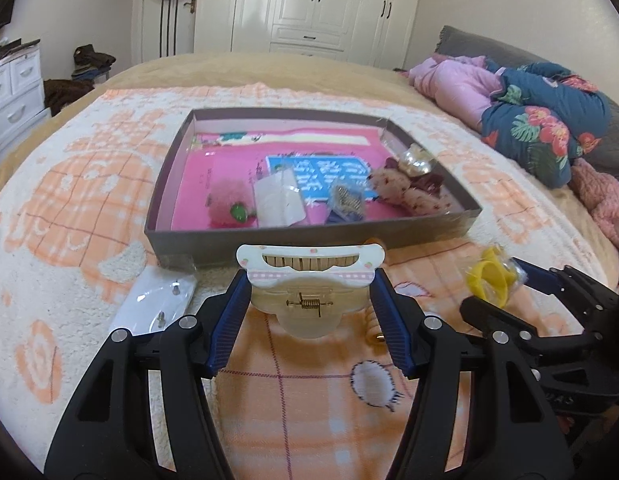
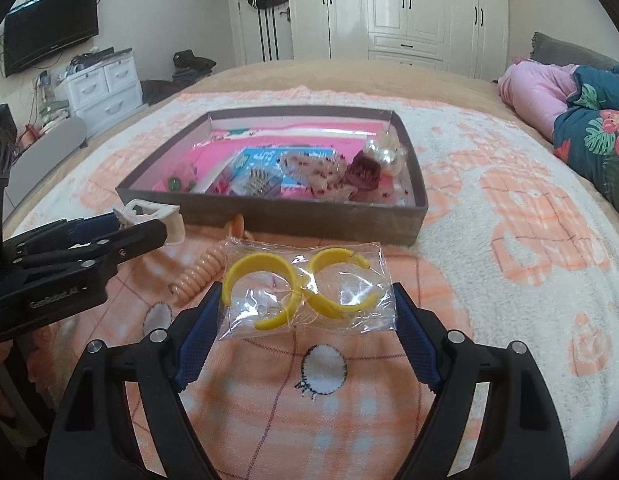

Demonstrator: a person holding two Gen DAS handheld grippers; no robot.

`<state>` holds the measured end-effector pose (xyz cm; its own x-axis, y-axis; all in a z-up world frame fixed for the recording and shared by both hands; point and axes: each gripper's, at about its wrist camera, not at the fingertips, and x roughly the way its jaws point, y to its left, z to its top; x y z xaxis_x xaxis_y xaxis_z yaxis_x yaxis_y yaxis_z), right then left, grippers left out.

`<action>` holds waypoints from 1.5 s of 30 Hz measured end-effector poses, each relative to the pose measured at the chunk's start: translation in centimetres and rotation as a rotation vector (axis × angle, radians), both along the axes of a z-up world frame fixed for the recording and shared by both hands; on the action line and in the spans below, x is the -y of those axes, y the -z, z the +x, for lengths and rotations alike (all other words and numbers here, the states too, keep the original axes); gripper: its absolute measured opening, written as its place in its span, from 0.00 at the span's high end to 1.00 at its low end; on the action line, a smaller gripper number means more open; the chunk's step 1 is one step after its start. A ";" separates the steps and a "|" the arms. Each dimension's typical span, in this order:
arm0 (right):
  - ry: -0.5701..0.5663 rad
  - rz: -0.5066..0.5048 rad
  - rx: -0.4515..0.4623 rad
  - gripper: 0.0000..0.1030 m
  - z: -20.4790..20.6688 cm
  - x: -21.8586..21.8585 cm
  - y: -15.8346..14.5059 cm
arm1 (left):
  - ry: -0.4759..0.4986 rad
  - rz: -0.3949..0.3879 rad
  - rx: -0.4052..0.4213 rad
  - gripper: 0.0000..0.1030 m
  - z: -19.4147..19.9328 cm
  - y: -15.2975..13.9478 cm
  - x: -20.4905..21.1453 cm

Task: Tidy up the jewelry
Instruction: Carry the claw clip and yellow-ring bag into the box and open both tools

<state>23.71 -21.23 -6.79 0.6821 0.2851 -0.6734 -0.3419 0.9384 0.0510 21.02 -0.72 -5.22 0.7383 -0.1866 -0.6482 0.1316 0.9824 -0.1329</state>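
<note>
On the bed, my shallow box (image 1: 309, 236) already holds a fluffy pink piece, hair ties, a pearly piece and small packets, so I judge the sorting well underway. My left gripper (image 1: 309, 292) pinches a cream hair claw clip (image 1: 309, 268) just before the box. My right gripper (image 2: 307, 300) clamps a clear bag of yellow hoop earrings (image 2: 301, 286). A peach spiral hair tie (image 2: 205, 268) and a white earring packet (image 1: 157, 300) still lie on the blanket.

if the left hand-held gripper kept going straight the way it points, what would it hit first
Probably the near wall of the grey box. The left hand-held gripper holds a cream hair clip that already sits close before that wall, so the clip would likely meet it first; depth is unclear.
</note>
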 end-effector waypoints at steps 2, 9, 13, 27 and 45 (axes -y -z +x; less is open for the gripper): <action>0.000 0.003 0.017 0.24 0.0 0.1 -0.4 | 0.000 -0.010 0.011 0.49 -0.1 -0.4 -0.1; -0.018 0.014 0.050 0.24 0.1 0.0 -1.4 | -0.023 -0.041 0.046 0.49 -0.2 -1.8 -1.3; -0.028 0.014 0.059 0.24 0.2 -0.4 -1.8 | -0.042 -0.051 0.054 0.49 0.0 -2.2 -2.1; -0.061 0.004 0.081 0.24 2.8 -1.9 -3.3 | -0.126 -0.075 0.072 0.49 1.2 -3.0 -5.3; -0.034 0.010 0.046 0.24 8.6 -2.1 -3.2 | -0.180 -0.048 0.035 0.49 6.0 -2.1 -6.6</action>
